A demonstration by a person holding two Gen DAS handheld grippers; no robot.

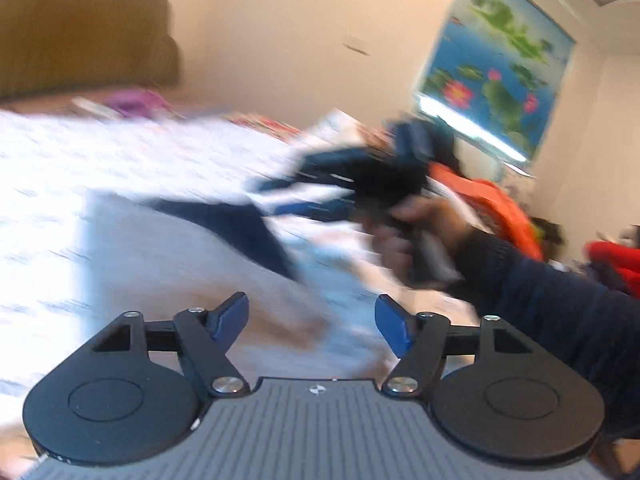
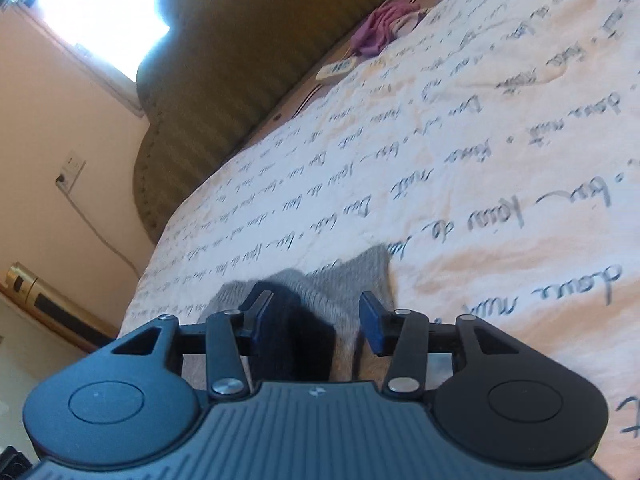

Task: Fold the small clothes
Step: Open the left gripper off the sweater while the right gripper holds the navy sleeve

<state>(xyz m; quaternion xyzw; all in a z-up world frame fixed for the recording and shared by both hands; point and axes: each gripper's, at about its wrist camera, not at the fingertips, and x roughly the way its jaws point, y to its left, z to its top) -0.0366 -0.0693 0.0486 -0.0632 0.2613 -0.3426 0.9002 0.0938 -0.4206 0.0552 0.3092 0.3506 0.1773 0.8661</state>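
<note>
Grey knit garment (image 2: pixel 320 292) lies flat on the bedspread (image 2: pixel 460 184), right under the right gripper (image 2: pixel 316 320); looks like a small sock or similar, too cropped to say which. Soft ribbed fabric, light, limp, so it should drape and bunch if lifted by one point. Not fragile, not slippery on the quilted cover. Best hold judged: pinch a thin edge or corner, one layer or both together, near the far pointed end, and keep it low so the fold lands flat. A dark band runs down the cloth between the fingers, shadow or a darker patch, cannot tell.

Right gripper jaws stand partly apart, blue pads either side of the cloth, not pressing on it. Nothing gripped.

Left gripper (image 1: pixel 312 320) jaws are wide apart and empty, hovering over a pale grey blur of fabric near the bed edge; left view is heavily motion-smeared. In that view the person's right hand (image 1: pixel 404 232) in a dark sleeve (image 1: pixel 560 300) holds the other gripper's handle above the bedspread.

Purple cloth (image 2: pixel 380 28) sits bunched far up the bed near the headboard (image 2: pixel 248 64), well apart from the grey piece. Orange and red items show at the right edge of the left view, blurred.

Fold state unclear: piece looks laid out, edges roughly together.
</note>
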